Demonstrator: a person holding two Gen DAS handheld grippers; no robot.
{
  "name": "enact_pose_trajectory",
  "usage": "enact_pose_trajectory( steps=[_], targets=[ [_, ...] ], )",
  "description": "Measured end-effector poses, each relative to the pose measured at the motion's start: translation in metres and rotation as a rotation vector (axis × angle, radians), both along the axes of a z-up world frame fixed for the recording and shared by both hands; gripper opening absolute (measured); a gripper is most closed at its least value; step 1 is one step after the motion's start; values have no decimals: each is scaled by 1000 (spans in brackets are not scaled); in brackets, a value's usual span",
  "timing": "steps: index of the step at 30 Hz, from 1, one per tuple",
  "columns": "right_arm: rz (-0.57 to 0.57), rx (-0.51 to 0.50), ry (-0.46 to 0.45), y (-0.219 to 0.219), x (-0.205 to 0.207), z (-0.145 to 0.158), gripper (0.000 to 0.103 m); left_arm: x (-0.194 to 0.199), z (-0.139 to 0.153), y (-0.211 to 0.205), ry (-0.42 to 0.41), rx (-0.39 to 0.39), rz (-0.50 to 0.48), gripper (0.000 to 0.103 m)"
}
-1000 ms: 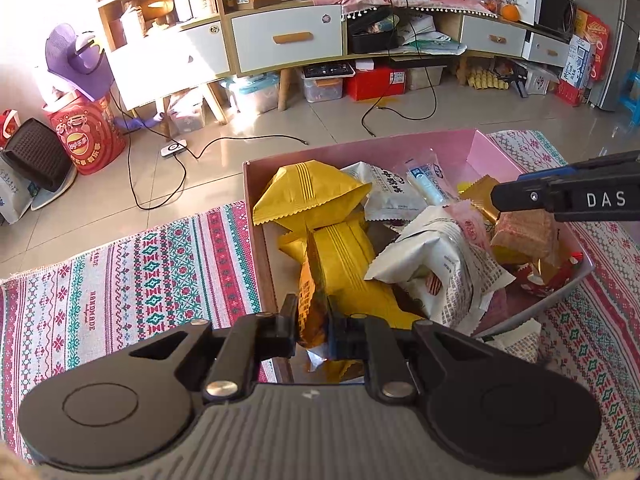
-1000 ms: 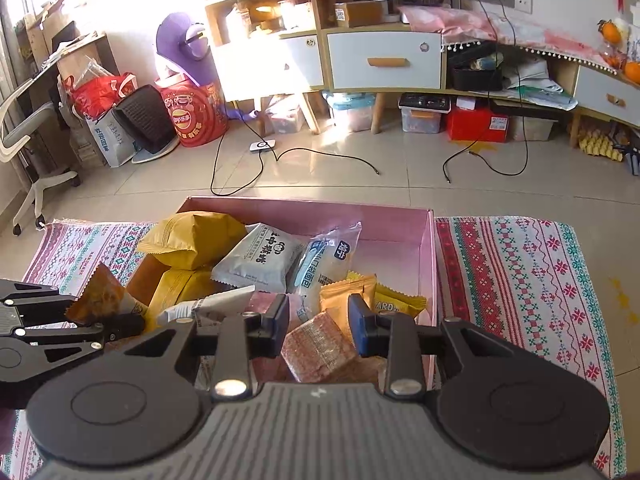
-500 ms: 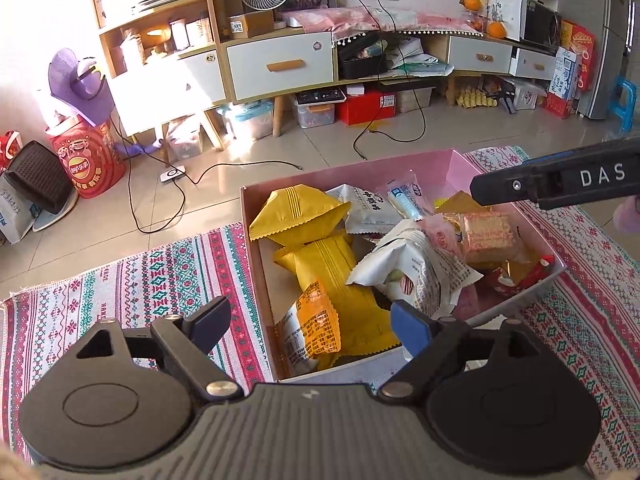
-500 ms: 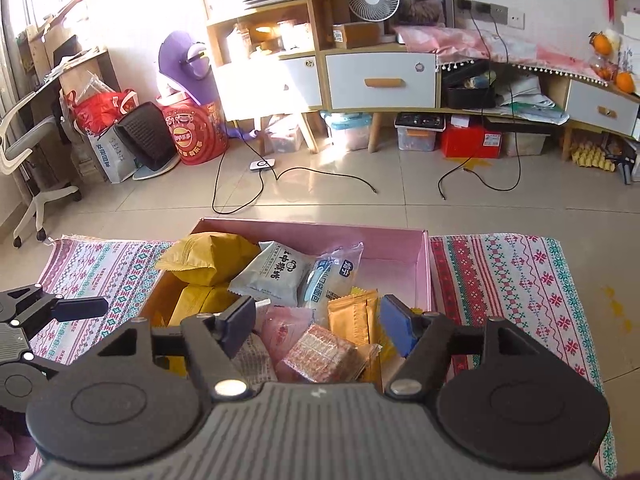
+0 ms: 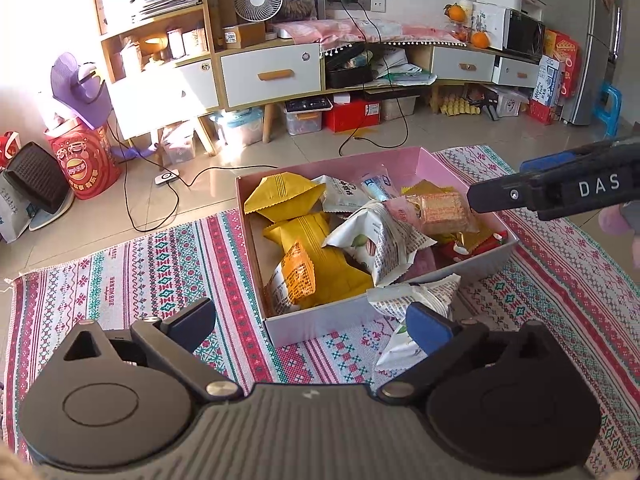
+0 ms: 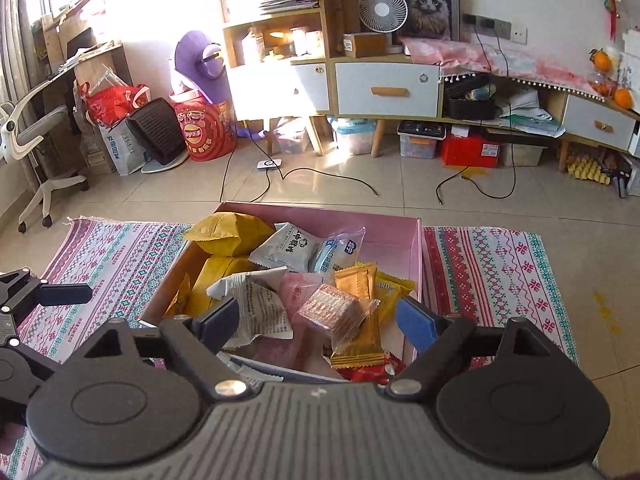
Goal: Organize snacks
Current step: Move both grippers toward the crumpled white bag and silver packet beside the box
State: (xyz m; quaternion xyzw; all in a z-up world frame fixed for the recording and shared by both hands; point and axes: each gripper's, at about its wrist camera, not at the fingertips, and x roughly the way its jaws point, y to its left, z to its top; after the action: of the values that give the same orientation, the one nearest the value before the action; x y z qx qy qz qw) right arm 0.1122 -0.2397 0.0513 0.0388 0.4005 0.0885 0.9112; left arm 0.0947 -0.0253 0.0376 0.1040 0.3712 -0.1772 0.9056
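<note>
A pink box (image 5: 440, 168) on a patterned mat holds several snack packets: yellow bags (image 5: 280, 196), white packets (image 5: 376, 240), a small orange packet (image 5: 296, 272) and a clear-wrapped wafer (image 5: 440, 210). The box also shows in the right wrist view (image 6: 416, 264), with the wafer (image 6: 332, 308) near its front. My left gripper (image 5: 312, 324) is open and empty, held back above the box's near wall. My right gripper (image 6: 318, 320) is open and empty over the box's near end. One white packet (image 5: 416, 300) lies on the mat outside the box.
The patterned mat (image 5: 140, 264) lies on a tiled floor. Cables (image 5: 168, 200) and a small white device run across the floor behind the box. Cabinets (image 5: 272, 76), storage bins, a red bag (image 5: 84, 164) and an office chair (image 6: 36, 152) stand further back.
My left gripper let go of the small orange packet into the box, opened wide and pulled back. My right gripper opened off the wafer and rose.
</note>
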Motion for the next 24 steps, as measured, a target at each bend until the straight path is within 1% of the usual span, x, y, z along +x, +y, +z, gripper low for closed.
enact_pose_trajectory(
  steps=[6,9,17,24],
  targets=[
    [20,-20,12,5,-16,-1,90,-18,-3,9,23,-11,7,103],
    [30,-20,17,5,-23,-2,90,-25,-4,10,30,-5,1,103],
    [43,-34,12,7,-39,-6,93,-48,-8,7,20,-19,-27,103],
    [70,-61,1,9,-50,-10,95,-61,-22,-1,18,20,-62,103]
  ],
)
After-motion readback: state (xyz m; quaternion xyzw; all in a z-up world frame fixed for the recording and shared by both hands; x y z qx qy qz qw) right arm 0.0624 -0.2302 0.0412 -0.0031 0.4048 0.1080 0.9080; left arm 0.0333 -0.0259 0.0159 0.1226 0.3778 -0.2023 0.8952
